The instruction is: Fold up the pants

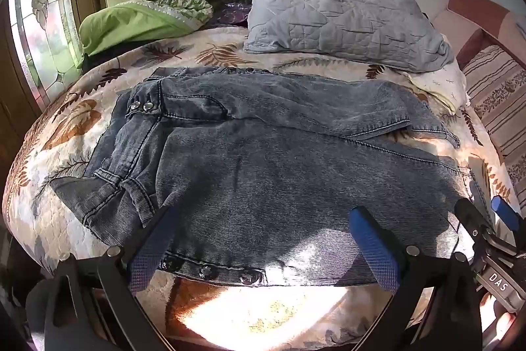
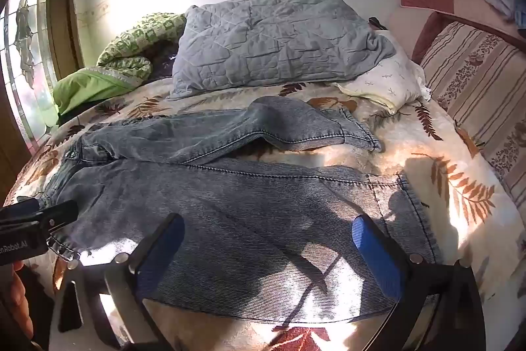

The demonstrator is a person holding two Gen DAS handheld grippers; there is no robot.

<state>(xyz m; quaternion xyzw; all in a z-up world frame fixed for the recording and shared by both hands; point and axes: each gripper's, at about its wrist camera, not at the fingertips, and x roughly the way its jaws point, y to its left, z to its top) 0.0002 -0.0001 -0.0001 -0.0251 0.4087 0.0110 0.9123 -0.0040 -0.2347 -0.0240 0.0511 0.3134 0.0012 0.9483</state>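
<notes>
Jeans spread flat, both grippers poised wide over the near leg.

Pants (image 1: 263,160) lying across the leaf-print bedspread (image 1: 65,127), in front of the grey pillow (image 1: 335,22), waist toward the window side. Left gripper (image 1: 263,239) and right gripper (image 2: 269,249) both spread wide, holding nothing, hovering above the near edge. Denim looks soft yet weighty, floppy, not slippery; probably best pinched at waistband (image 1: 144,107) and hem (image 2: 407,203).
</notes>
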